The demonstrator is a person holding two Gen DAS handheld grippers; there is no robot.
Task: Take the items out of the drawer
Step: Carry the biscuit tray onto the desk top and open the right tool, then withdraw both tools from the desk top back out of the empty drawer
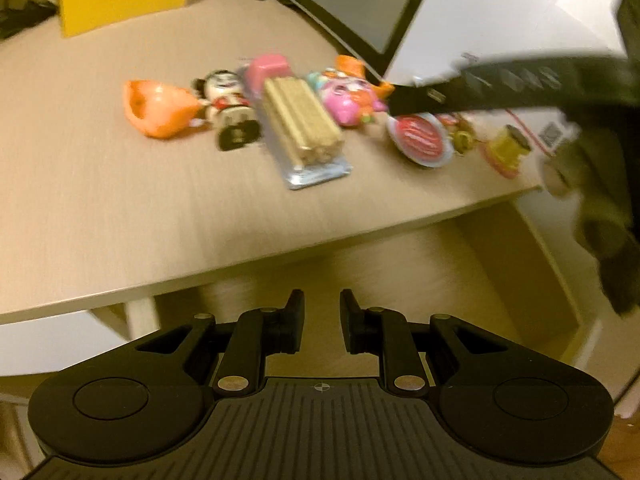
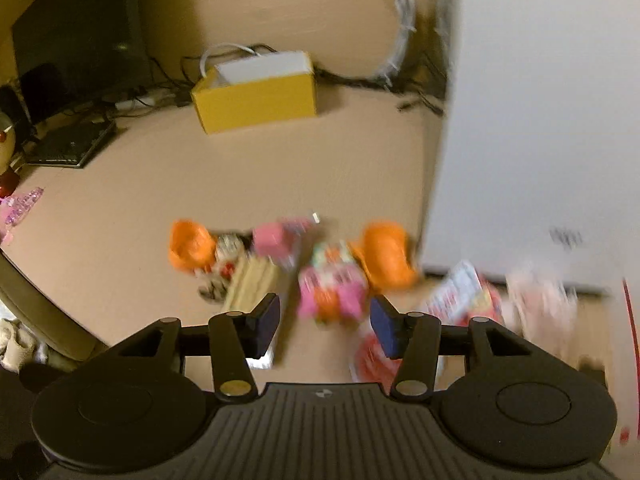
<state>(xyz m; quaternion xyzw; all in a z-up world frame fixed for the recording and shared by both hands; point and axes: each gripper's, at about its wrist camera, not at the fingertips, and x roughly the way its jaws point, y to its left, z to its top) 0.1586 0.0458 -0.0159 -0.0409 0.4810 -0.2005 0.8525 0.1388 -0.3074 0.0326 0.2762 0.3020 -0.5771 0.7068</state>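
Several items lie in a row on the beige table (image 1: 120, 208): an orange bowl (image 1: 160, 108), a small figurine (image 1: 228, 100), a wafer pack (image 1: 300, 120), a pink toy (image 1: 352, 100), a red-lidded cup (image 1: 420, 136) and a yellow spool (image 1: 510, 148). My left gripper (image 1: 322, 320) is open and empty, hanging over the open wooden drawer (image 1: 420, 276) below the table's edge. My right gripper (image 2: 324, 320) is open above the blurred pink toy (image 2: 332, 288), its pads clear of the toy. In the left wrist view a black finger (image 1: 424, 100) of it reaches in over the cup.
A yellow box (image 2: 256, 100) stands at the back of the table. A dark monitor (image 2: 80, 40), a keyboard (image 2: 72, 144) and cables sit at the far left. A tall white panel (image 2: 540, 120) rises on the right. A second orange bowl (image 2: 386, 256) lies by it.
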